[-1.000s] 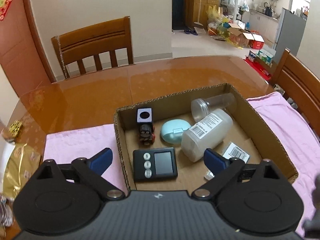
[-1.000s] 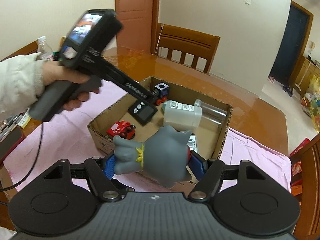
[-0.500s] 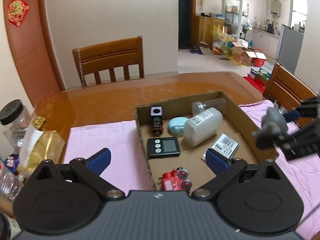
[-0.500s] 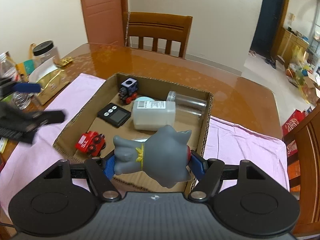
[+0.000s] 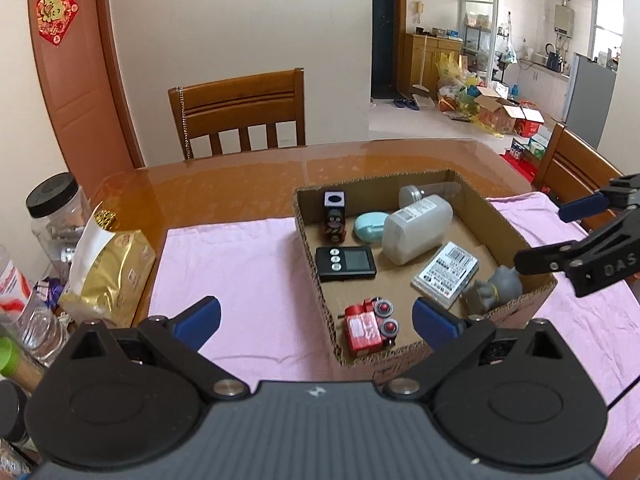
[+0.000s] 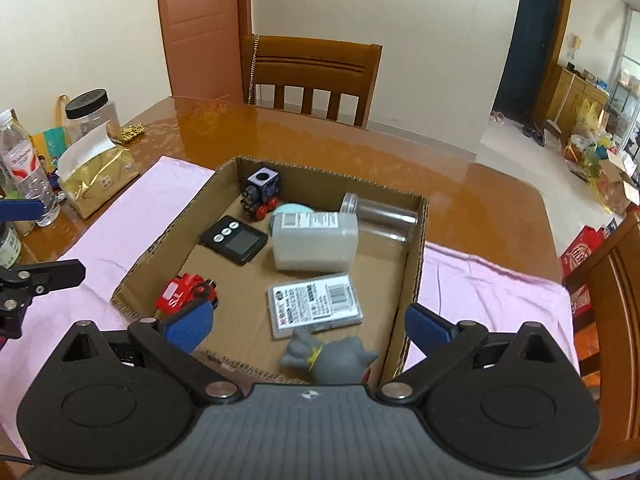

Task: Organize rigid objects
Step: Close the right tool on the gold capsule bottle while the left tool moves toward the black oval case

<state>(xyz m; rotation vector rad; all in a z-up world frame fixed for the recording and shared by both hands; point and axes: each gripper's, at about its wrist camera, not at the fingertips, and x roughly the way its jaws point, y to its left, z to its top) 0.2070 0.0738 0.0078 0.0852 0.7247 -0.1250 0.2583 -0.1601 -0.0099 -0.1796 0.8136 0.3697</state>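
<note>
Toy figure (image 6: pixel 328 356) lying in box (image 6: pixel 416 240) at 6 o'clock corner, beside card (image 6: pixel 314 306); right gripper (image 6: pixel 308 324) gaping wide above, releasing; left gripper (image 5: pixel 316 318) also spread, holding nothing.

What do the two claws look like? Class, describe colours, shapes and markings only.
Both claws, left and right, have black angular link arms with silver pivot bolts, blue finger pads, and two round black discs on a ribbed grey-black body bearing a small white logo. From the left view, the right one shows white "DAS" lettering.
</note>
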